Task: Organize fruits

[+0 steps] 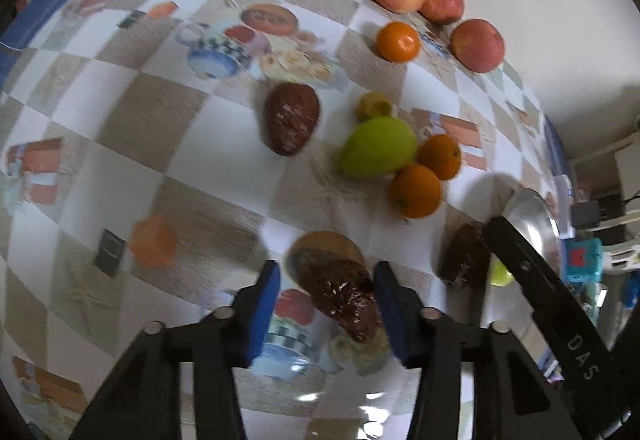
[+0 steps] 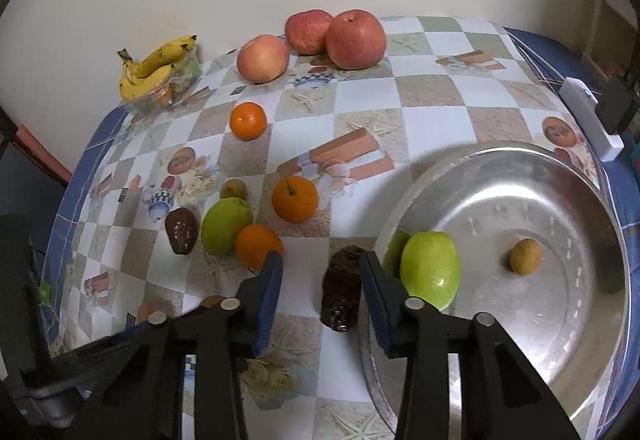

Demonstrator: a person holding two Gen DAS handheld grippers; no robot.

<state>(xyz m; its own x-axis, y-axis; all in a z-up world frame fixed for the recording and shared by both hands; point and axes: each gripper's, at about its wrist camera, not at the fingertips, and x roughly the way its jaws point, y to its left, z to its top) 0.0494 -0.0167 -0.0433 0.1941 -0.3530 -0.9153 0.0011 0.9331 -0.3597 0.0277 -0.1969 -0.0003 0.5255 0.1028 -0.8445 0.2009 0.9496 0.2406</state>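
Each hand-held gripper straddles a dark brown fruit on the tabletop (image 2: 432, 120): the left hand-held gripper (image 1: 326, 296) around one (image 1: 340, 292), the right hand-held gripper (image 2: 320, 280) around another (image 2: 340, 292) just beside the metal tray (image 2: 580, 320); whether the pads press, I cannot tell. The job looks barely begun: the tray holds only a green fruit (image 2: 430, 270) and a small yellowish one (image 2: 525, 256). Beyond the tray, oranges (image 2: 295, 199), apples (image 2: 355, 39) and a clear tub with bananas (image 2: 160, 64) wait.

Both wrist views close, steeply downward; shared: checkered tablecloth (image 1: 160, 128), green fruit (image 1: 378, 148).
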